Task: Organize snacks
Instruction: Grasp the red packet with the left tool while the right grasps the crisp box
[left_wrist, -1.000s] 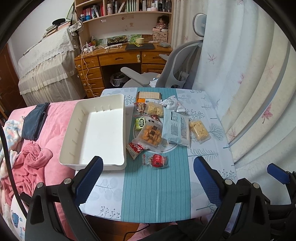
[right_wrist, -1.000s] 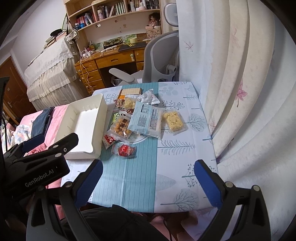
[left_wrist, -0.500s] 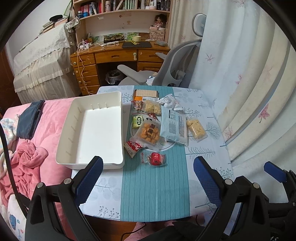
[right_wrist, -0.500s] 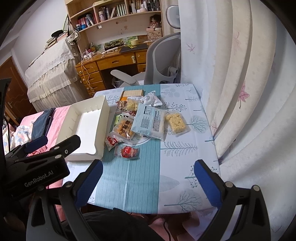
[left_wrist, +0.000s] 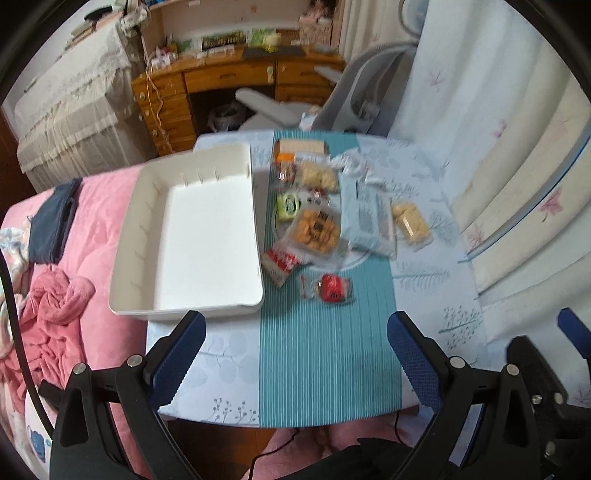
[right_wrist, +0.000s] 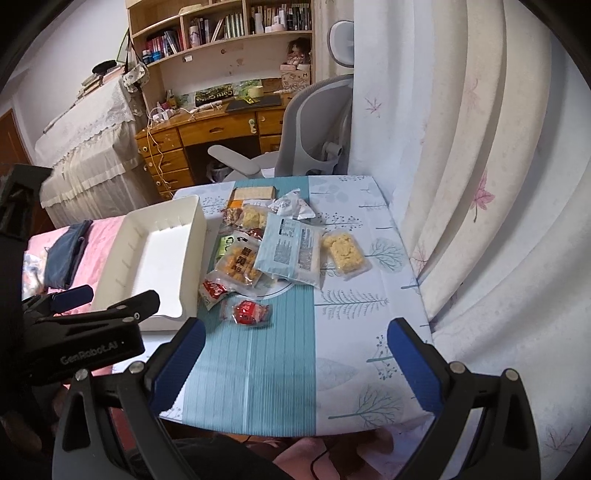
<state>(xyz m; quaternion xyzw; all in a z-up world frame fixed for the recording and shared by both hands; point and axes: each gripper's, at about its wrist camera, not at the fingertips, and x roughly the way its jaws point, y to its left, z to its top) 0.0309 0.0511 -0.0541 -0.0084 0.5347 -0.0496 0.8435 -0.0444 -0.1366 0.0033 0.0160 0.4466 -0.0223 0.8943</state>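
Table (right_wrist: 369, 373) with tray (right_wrist: 155, 251), snacks (right_wrist: 288, 251)

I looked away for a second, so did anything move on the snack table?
Only the cameras moved: both views crept a little closer to the table. Both tools, left tool and right tool, stayed open and empty. The white tray, the red snack packet and the other snacks lie just where they were.

Left tool (left_wrist: 295, 354): jaws spread wide, nothing between the blue pads, held level. Right tool (right_wrist: 295, 360): same wide spread, empty, just beside the left.
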